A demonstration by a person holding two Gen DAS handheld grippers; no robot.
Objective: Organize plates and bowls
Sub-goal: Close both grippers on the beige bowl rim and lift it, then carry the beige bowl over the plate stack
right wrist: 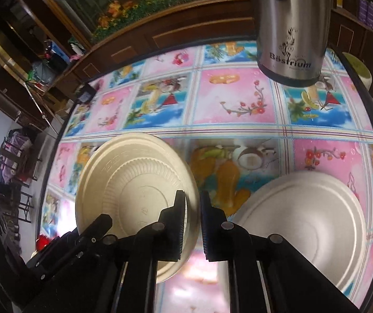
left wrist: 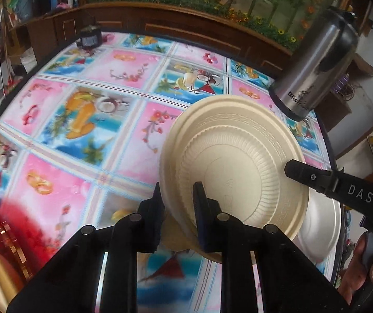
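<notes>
While tilted, cream plate (left wrist: 234,167) rim between left tool (left wrist: 177,195) pads.

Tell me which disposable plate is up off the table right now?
The cream plate with the ribbed, patterned rim, tilted and pinched by the left gripper. The plain white plate lies flat on the tablecloth.

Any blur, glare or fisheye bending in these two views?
Left wrist view: tablecloth smeared at lower left, table edge bowed, cream plate sharp. Right wrist view: bright glare on the cloth below the gripper; kettle lettering crisp.
</notes>
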